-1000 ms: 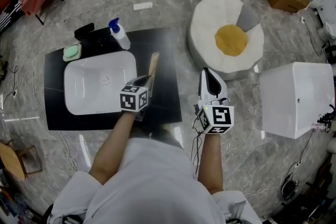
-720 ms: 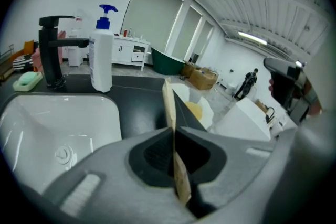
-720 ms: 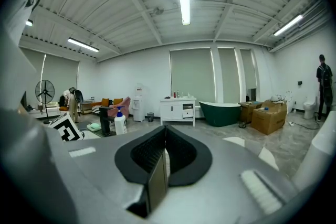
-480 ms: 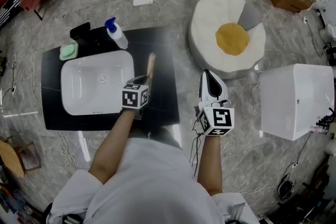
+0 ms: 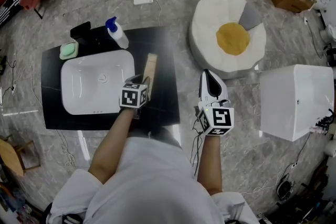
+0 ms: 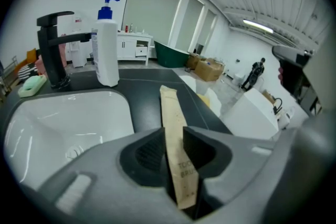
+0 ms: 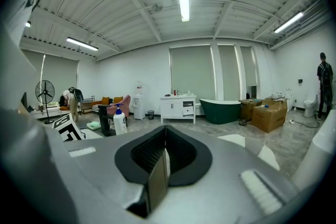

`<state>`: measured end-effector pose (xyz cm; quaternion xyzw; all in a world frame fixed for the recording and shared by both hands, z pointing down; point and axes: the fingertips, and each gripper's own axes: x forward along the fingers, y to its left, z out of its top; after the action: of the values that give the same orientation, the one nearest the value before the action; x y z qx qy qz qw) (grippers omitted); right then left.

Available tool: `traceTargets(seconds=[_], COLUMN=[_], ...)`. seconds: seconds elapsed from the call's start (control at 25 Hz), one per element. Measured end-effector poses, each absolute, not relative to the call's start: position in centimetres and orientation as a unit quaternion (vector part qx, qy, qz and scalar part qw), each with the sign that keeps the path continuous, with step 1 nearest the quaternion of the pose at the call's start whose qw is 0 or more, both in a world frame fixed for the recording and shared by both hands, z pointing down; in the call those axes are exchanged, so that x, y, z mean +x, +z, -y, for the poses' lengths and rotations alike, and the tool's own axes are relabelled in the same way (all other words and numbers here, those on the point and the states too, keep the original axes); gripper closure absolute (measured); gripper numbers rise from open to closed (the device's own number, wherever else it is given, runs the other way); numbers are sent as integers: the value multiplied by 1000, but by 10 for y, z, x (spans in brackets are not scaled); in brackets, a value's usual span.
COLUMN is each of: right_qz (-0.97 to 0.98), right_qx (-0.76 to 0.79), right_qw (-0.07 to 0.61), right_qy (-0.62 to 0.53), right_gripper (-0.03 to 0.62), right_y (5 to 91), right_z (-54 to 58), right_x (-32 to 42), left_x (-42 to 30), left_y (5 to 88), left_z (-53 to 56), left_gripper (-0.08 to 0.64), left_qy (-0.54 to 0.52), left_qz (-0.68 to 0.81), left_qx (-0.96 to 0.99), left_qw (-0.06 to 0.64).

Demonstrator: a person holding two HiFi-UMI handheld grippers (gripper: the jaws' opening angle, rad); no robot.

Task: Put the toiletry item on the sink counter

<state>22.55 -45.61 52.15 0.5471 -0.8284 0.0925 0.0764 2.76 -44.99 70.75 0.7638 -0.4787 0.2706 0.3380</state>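
Black sink counter, white basin set in it; pump bottle and faucet at the back. Left gripper low over the bare strip right of the basin, jaws opening, pads no longer pinching the paper-wrapped toiletry packet between them. Packet lies lengthwise on the counter, likely being let go there. Right gripper clenched on nothing, parked well aside.

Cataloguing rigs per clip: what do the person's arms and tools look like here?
The left tool and right tool are grey with black ribbed pads; each carries a cube of black-and-white square markers. The top is white, short-sleeved. The left tool's jaws are opening, toothbrush packet between them.
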Motion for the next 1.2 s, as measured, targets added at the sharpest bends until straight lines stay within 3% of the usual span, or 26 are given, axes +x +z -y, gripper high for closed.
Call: traceTargets(seconds=[0.48,0.88,1.2], right_qz=[836,843,845], right_qx=[538,531,530], right_qw=[72,56,48], right_qy=[83,65,55], right_gripper=[589,589,589], right_y=[505,480,462], right_z=[445,430,421], right_x=[203,184,178], left_x=[-1,-28,-40], left_y=[672,609,565], left_z=[440,432,421], left_gripper=[454,554,561], left_qy=[236,189,172], left_qz=[499,528,539], left_qx=[773,788,799], left_qw=[313,252,204])
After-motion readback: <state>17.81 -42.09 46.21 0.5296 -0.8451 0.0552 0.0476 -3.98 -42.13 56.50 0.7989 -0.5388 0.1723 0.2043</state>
